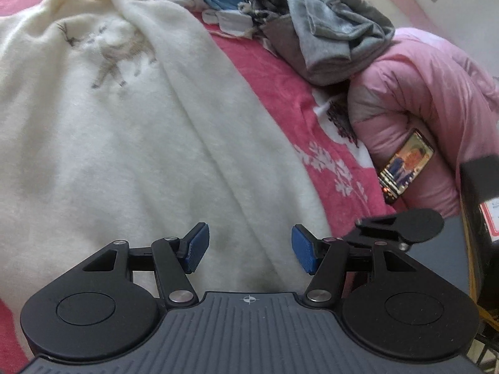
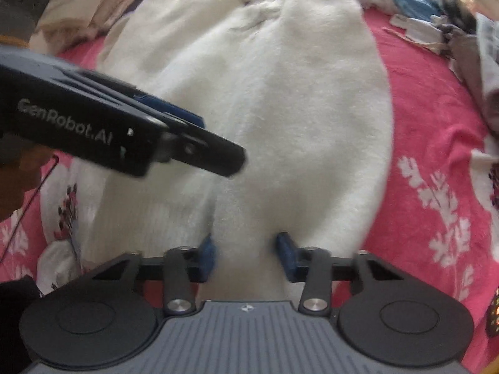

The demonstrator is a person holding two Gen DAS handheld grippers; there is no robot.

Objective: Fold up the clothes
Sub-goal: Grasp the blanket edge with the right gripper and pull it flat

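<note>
Left wrist view: your left tool (image 1: 249,247) hangs over the white sweater (image 1: 109,143), blue ribbed pads well apart, nothing between them. It's just above the fabric near the hem end; I can't tell if the tips touch. The sweater lies spread on the bed (image 1: 280,93), which has a pink blanket with white leaf prints. The knit is fuzzy, thick and soft, with a faint grey-brown animal motif on the chest and long creases running down the body. The right tool (image 1: 399,227) pokes in at the right edge, dark and blurred. Behind it are a heap of unfolded clothes (image 1: 327,37) (grey jersey, plaid, blue), a pink puffy jacket (image 1: 436,99) with a slick quilted shell, and a phone (image 1: 405,165) with its screen lit, leaning on it.

Right wrist view: your right tool has fabric between its pads; the jaws are partly closed and a band of the sweater's edge fills the gap. It looks pinched, though blur keeps me from being sure how firmly. The left tool's black body crosses the left side above the sweater.

Step, as I judge it: grabbing the hem end for the first fold, right side taken, left not yet. Next you need to close the left tool on the matching edge, catching both layers, then lift both evenly. The fluffy knit will sag and may slip from a shallow pinch.
</note>
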